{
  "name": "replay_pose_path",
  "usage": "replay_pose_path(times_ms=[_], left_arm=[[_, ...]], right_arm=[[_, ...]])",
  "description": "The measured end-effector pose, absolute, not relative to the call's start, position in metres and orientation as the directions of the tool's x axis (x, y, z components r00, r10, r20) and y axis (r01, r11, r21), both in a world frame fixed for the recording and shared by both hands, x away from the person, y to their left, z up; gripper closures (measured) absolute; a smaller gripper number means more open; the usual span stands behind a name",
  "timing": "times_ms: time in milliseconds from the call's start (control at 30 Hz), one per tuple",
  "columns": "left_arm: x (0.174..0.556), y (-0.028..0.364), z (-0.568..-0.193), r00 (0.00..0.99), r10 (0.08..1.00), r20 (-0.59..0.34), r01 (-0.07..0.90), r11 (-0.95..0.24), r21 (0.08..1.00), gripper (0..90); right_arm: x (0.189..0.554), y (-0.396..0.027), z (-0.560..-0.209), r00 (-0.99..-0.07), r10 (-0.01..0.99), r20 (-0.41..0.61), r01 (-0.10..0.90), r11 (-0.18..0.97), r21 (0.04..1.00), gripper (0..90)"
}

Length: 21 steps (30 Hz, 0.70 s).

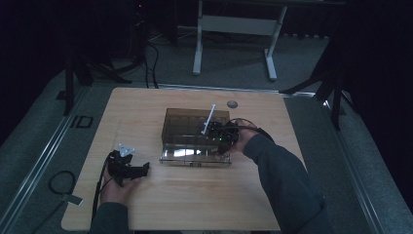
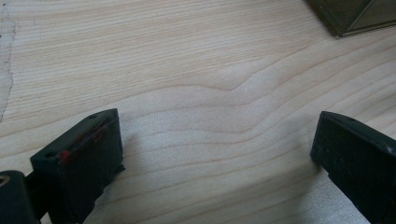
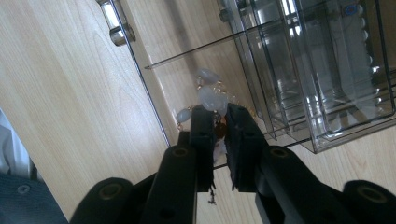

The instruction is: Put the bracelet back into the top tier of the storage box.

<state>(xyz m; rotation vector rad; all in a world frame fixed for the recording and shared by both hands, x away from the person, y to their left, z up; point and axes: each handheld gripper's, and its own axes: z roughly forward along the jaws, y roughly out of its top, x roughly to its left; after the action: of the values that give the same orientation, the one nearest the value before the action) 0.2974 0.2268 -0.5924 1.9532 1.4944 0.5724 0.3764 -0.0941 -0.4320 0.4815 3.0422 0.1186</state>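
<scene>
Right beside the box: beaded jewellery hangs from the right fingers over the open flap

Seen from the high view, the smoky clear organiser box sits mid-bench, its front flap folded down flat toward the person. The right gripper hovers at the box's front right corner, over the flap. The left gripper lies well apart, down at the bench's near left, so the right hand is plainly the nearer one to the box.

Along the left gripper view, the left gripper's fingers stand wide apart with only bare wood between them; a corner of the box shows at the top right edge.

Along the right gripper view, the right gripper's fingers are drawn close together, clamped on a piece of beaded jewellery: pale oval beads on gold links. The beads stick out past the fingertips, their string running roughly along the line of the fingers and toward the box. They hang above the clear flap, just short of the divided compartments, which lie ahead and to the right in this view. Whether the beads touch the flap I cannot tell. By my judgement, the coming move depends on that short gap: the jewellery is outside the compartments, in front of them.
</scene>
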Motion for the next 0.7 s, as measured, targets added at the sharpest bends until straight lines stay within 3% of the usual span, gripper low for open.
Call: replay_pose_path(times_ms=[400,700], left_arm=[[0.297,0.227,-0.592,0.271,0.962,-0.024,0.701,-0.181,0.69,2.3],[0.297,0.227,-0.592,0.272,0.962,-0.024,0.701,-0.181,0.689,2.3]], right_arm=[[0.372,-0.1,-0.425,-0.948,0.314,-0.051,0.306,0.945,0.118,70.0],[0.367,-0.114,-0.42,-0.936,0.347,-0.051,0.337,0.93,0.147,54.6]])
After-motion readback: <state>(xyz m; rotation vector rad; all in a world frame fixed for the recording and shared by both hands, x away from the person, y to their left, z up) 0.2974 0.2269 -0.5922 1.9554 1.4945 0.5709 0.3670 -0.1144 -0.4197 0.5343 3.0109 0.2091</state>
